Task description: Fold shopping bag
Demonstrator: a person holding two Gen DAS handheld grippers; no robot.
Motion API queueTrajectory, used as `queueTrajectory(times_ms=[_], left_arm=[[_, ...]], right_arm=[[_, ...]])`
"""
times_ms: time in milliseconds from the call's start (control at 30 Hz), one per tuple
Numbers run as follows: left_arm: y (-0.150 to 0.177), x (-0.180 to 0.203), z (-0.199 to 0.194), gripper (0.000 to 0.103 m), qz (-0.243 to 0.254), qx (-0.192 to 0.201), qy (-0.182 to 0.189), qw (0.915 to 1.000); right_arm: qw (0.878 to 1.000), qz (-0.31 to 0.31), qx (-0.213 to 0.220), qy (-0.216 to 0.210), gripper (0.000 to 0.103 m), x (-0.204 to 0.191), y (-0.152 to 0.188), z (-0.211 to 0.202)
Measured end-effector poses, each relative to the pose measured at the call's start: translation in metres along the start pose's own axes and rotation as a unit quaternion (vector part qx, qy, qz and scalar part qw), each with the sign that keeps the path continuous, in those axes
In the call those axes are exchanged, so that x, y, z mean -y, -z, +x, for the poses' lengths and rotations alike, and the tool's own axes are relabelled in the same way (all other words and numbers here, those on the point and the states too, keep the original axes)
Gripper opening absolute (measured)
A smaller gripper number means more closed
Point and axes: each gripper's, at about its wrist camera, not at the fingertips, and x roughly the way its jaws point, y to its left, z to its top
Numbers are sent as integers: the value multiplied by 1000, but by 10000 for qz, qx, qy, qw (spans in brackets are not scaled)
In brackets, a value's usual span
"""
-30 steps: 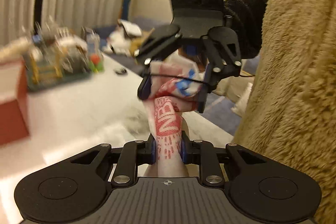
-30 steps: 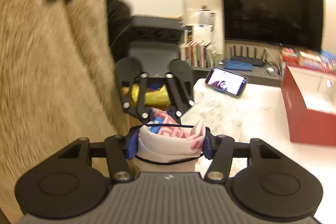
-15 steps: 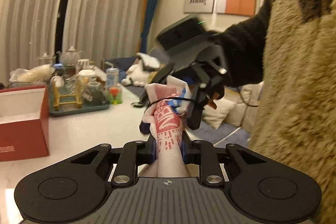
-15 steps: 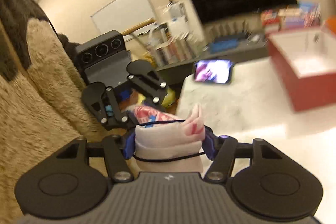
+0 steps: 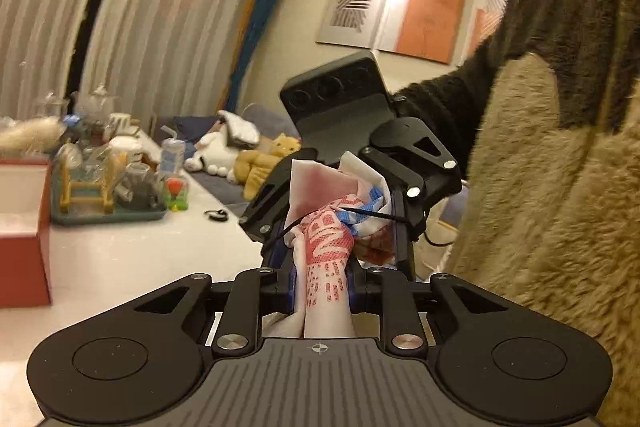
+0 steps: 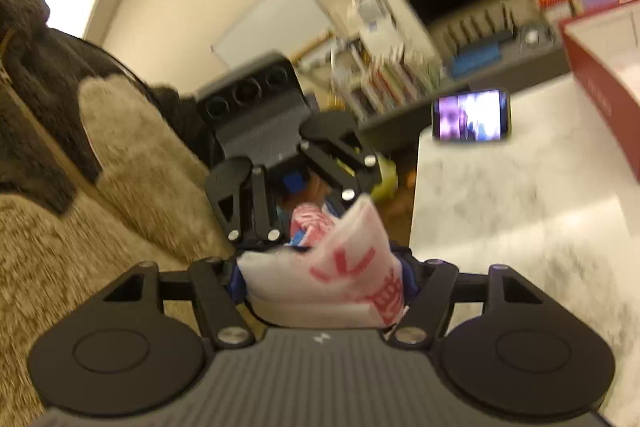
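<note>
I have the shopping bag (image 5: 326, 247) bunched into a tight wad and held up in the air between my two grippers, above the near edge of the white bench (image 5: 132, 259). My left gripper (image 5: 322, 287) has its jaws clamped together on a narrow rolled end of the bag, the part with the red print. My right gripper (image 5: 340, 223) faces it from just beyond, its jaws closed on the wider, crumpled end, where white, red and blue cloth bulges out. A thin black cord (image 5: 368, 215) runs across that bundle.

From the right wrist camera the picture is blurred, but I can make out the bag (image 6: 332, 279) filling the gap between the right gripper's (image 6: 324, 281) jaws, white with red characters, and the left gripper (image 6: 288, 223) pointing back at me just behind it. The two grippers are very close, almost nose to nose.

On the bench sit a red box (image 5: 24, 231) at the left, a green tray (image 5: 108, 217) crowded with glassware beside it, and a phone (image 6: 471, 115) with a lit screen propped at the far edge. A fuzzy tan sleeve (image 5: 560, 207) fills the right side of the left view.
</note>
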Motion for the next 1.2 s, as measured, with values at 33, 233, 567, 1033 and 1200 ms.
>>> queueTrajectory(times_ms=[33,233,567,1033,1200], left_arm=[[-1,1,2,22,15,-28,44,10000],[-8,4,8,22,-55,-101,248,9996],[-13,7,32,22,-57,-241,340,9991],[-4,-26,20,22,-1860,1230,101,9748],[-4,-35,12,22,-2021,1055,-85,9736]], right_arm=[[9999,-105,49,-18,68,-5,0,-1],[9943,-919,-526,-130,73,-32,-3,3],[9774,-1953,-779,230,90,-65,8,16],[9921,-812,909,312,93,-50,8,-25],[9939,-847,443,549,78,-53,7,-36]])
